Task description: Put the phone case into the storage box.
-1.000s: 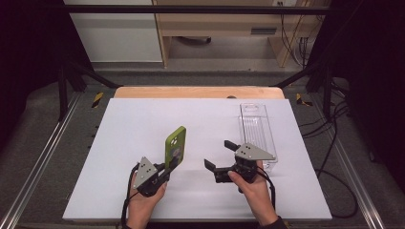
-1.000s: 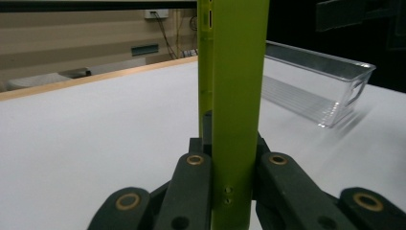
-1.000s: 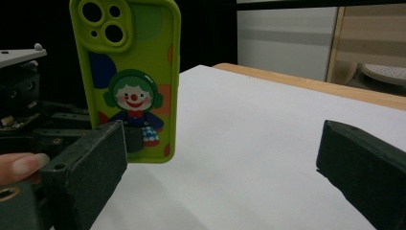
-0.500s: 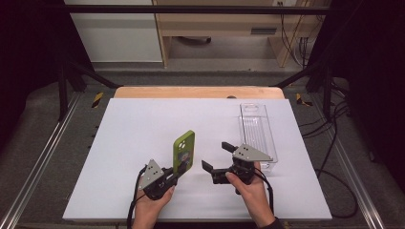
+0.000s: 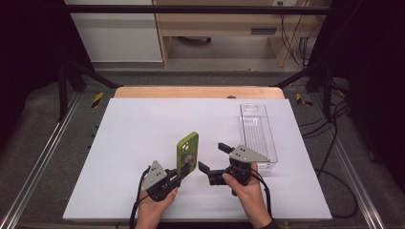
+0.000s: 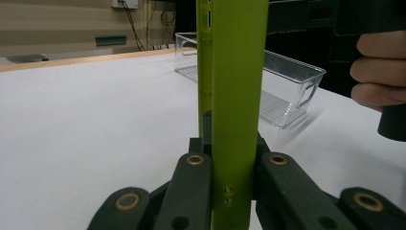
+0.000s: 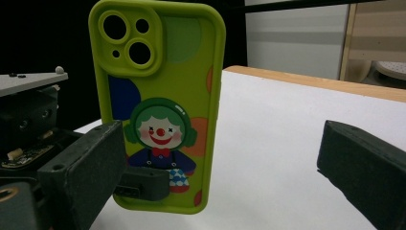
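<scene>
A lime-green phone case [image 5: 187, 153] with a clown picture and camera cut-outs stands upright above the white table. My left gripper [image 5: 178, 177] is shut on its lower end. In the left gripper view the case [image 6: 234, 86] shows edge-on, with both jaws pressed against its bottom. My right gripper [image 5: 212, 157] is just to the right of the case, open, with its jaws pointing toward it. The right gripper view faces the case's printed back [image 7: 163, 96]; the right gripper [image 7: 220, 167] has its jaws spread wide with nothing between them.
A clear plastic bin [image 5: 244, 134] lies lengthwise on the right of the white table [image 5: 143, 124], just beyond my right hand; it is also seen as the bin [image 6: 292, 76] behind the case. A wooden edge [image 5: 191, 92] runs along the table's far side.
My left gripper has shifted a little to the right with the phone case, bringing it closer to the right gripper. The right hand has stayed in place.
</scene>
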Tool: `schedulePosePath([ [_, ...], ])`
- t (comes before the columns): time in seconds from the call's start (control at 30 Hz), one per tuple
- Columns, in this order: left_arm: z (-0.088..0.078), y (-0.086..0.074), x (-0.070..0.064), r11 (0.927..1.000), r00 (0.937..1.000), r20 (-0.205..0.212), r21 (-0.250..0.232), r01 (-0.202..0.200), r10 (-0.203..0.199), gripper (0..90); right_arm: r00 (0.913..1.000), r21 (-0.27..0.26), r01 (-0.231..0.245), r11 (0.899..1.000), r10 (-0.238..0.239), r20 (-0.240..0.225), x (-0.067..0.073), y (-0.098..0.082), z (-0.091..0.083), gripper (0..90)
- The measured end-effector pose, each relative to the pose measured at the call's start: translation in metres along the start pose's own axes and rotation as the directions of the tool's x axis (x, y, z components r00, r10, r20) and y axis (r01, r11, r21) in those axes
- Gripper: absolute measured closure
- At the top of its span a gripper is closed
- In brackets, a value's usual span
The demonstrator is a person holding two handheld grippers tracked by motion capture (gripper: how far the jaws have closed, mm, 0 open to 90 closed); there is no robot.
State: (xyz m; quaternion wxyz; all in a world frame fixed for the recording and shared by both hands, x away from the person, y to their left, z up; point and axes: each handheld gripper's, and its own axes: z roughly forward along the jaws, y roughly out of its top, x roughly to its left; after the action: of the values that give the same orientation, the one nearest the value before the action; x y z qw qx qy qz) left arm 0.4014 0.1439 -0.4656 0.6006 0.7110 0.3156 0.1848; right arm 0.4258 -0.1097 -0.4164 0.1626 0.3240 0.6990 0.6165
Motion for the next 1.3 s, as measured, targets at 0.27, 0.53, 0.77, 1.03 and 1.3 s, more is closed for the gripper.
schedulePosePath([
  [0.27,0.001,-0.001,-0.003,1.0000,0.9999,0.010,-0.001,0.007,-0.007,85.8,0.9999,-0.005,0.009,1.000,-0.009,-0.008,0.006,-0.002,0.005,2.7],
  [0.53,0.002,-0.001,-0.003,1.0000,0.9999,0.011,0.005,0.006,-0.006,85.8,0.9995,0.001,0.007,1.000,-0.007,-0.031,0.012,-0.004,0.009,3.0],
  [0.77,0.004,-0.002,-0.008,0.9999,0.9998,0.014,0.010,-0.010,0.010,85.8,0.9987,-0.040,-0.030,0.999,0.029,-0.043,0.016,-0.003,0.009,2.7],
  [1.03,0.005,-0.002,-0.013,0.9993,0.9993,0.015,0.016,-0.034,0.034,85.8,0.9984,-0.100,-0.050,0.994,0.047,-0.032,0.022,0.001,0.010,2.3],
  [1.3,0.007,-0.001,-0.021,0.9968,0.9969,0.013,0.018,-0.078,0.078,85.8,0.9993,-0.144,-0.038,0.989,0.037,-0.009,0.030,0.003,0.011,2.0],
])
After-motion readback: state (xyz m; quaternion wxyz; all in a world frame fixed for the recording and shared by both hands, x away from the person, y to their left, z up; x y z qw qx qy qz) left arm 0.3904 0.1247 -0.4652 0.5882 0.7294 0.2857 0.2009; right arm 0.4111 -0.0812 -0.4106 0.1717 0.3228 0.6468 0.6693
